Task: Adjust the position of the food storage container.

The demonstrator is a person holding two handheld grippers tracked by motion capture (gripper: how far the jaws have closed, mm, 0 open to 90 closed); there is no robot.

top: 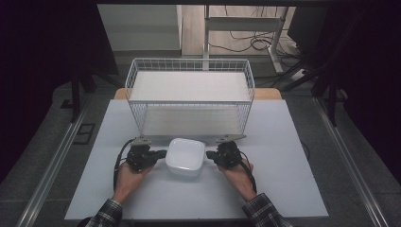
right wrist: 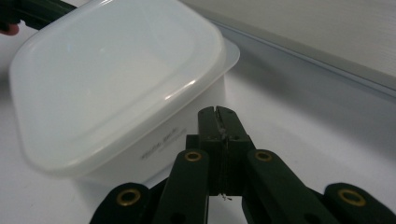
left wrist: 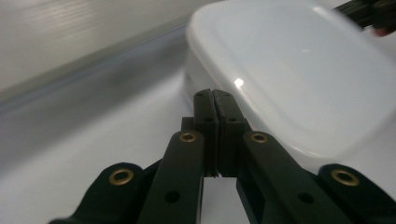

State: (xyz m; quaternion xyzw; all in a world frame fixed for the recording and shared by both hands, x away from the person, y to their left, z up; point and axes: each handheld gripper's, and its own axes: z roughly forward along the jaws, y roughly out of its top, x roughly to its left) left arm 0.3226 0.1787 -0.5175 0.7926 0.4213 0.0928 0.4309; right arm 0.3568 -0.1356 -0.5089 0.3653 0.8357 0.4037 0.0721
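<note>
Basket [top: 189,90] beyond container [top: 185,157], high view

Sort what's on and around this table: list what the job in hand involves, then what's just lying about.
In the job:
- white lidded container
- left gripper, shut beside it
- right gripper, shut beside it
- wire basket, perhaps

Lying about:
- cables on the floor
- desk frame

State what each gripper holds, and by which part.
Nothing is held. The left gripper and right gripper are shut on themselves, one at each side of the white lidded container.
</note>
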